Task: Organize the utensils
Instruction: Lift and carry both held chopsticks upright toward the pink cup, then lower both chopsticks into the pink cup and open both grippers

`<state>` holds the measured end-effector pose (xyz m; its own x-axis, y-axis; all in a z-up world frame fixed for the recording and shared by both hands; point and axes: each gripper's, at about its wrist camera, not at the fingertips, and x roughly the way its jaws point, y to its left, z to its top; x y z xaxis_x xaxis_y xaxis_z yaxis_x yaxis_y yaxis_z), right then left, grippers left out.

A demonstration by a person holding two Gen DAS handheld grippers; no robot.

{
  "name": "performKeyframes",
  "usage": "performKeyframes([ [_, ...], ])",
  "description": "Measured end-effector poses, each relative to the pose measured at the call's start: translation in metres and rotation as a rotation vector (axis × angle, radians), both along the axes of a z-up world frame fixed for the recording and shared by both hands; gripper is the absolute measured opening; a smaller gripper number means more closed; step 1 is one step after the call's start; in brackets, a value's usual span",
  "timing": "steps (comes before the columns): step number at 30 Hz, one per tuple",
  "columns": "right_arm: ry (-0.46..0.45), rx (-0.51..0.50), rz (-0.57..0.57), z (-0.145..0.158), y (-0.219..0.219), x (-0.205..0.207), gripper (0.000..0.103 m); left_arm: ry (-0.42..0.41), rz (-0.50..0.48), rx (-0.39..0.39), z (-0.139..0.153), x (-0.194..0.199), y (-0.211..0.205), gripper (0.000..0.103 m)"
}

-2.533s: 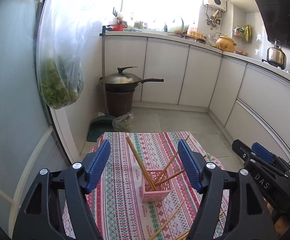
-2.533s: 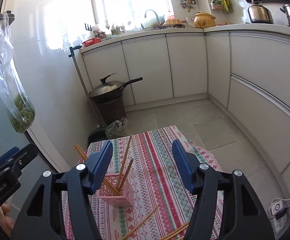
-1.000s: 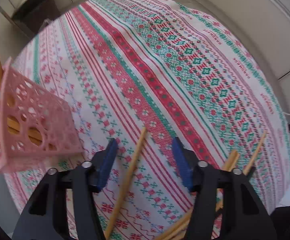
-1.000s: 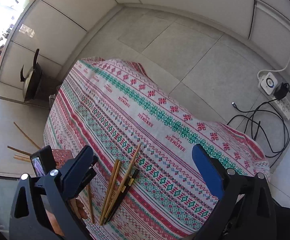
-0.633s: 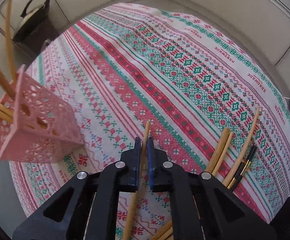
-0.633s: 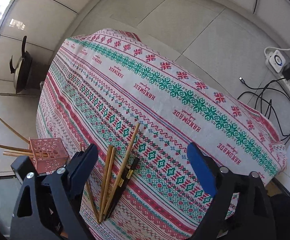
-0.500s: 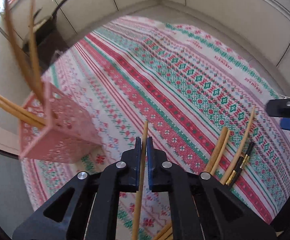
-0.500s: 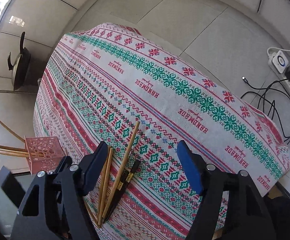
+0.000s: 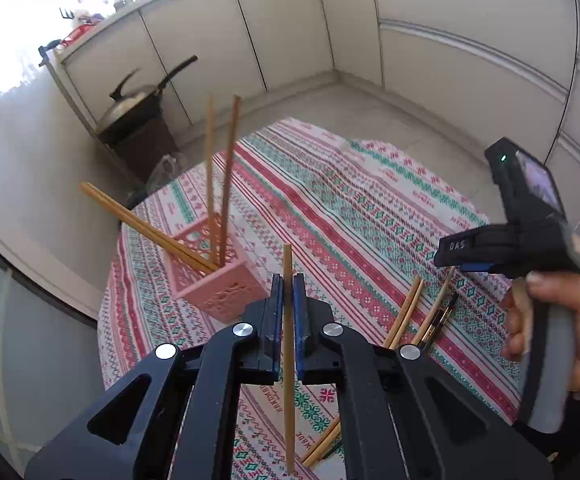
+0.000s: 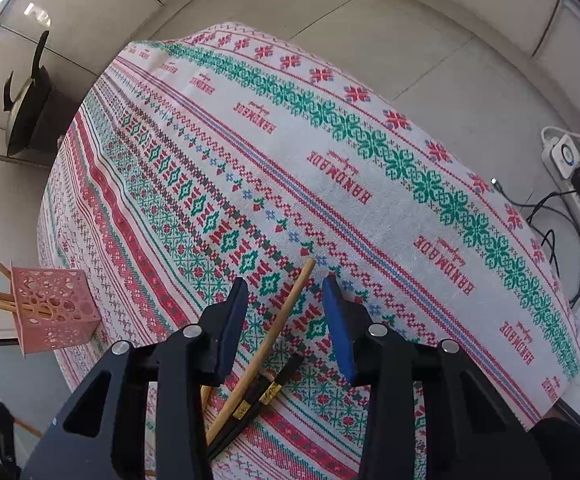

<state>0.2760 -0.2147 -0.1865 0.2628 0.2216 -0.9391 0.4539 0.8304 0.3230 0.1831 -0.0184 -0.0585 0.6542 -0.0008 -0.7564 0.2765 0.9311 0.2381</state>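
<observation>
The left tool [image 9: 287,292] is clenched on a single bamboo chopstick [image 9: 288,344], which stands nearly upright between its blue pads, its upper end rising above the fingertips and its lower end hanging over the patterned tablecloth [image 9: 354,208] on the bench. Just beyond and to the left of this tool sits the pink perforated holder [image 9: 213,276], with four chopsticks [image 9: 225,184] already in it: two stand almost vertical, two lean out to the left. To the right of the tool, several loose chopsticks [image 9: 406,312] lie on the cloth, among them a dark pair [image 9: 438,322] with gold bands. Further right, a hand [image 9: 562,320] grips the handle of the right tool [image 9: 486,254].

In its own view, the right tool [image 10: 285,312] is released, its pads spread wide apart and lowered over the cloth on either side of a light bamboo chopstick [image 10: 265,344] that lies on the cloth; whether the pads touch it cannot be told. Just beside that chopstick lies the dark pair [image 10: 261,392]. The pink holder [image 10: 53,312] sits well off to the left near the bench edge. Beyond the bench, a lidded wok [image 9: 145,96] rests on a dark stand by the white cabinets [image 9: 290,32], and a power strip [image 10: 570,168] with cables lies on the tiled floor.
</observation>
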Motion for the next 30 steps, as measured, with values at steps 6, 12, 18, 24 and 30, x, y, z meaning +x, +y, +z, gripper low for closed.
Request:
performKeyframes([
  [6,-0.077,0.061,-0.034,0.007,-0.011,-0.008,0.010,-0.061,0.061,-0.071,0.025,-0.010,0.026,0.004],
  [12,-0.224,0.071,0.040,0.064,-0.004,-0.023,0.008,-0.118,0.076,-0.164,0.056,-0.019,0.049,0.004],
  [18,-0.430,-0.010,0.237,0.145,0.032,-0.057,0.006,-0.168,0.072,-0.213,0.077,-0.032,0.059,0.004],
  [24,-0.577,-0.069,0.333,0.195,0.049,-0.081,0.005,-0.192,0.076,-0.255,0.091,-0.038,0.068,0.004],
  [30,-0.687,-0.065,0.373,0.238,0.056,-0.099,0.005,-0.245,0.110,-0.316,0.111,-0.045,0.090,0.004],
])
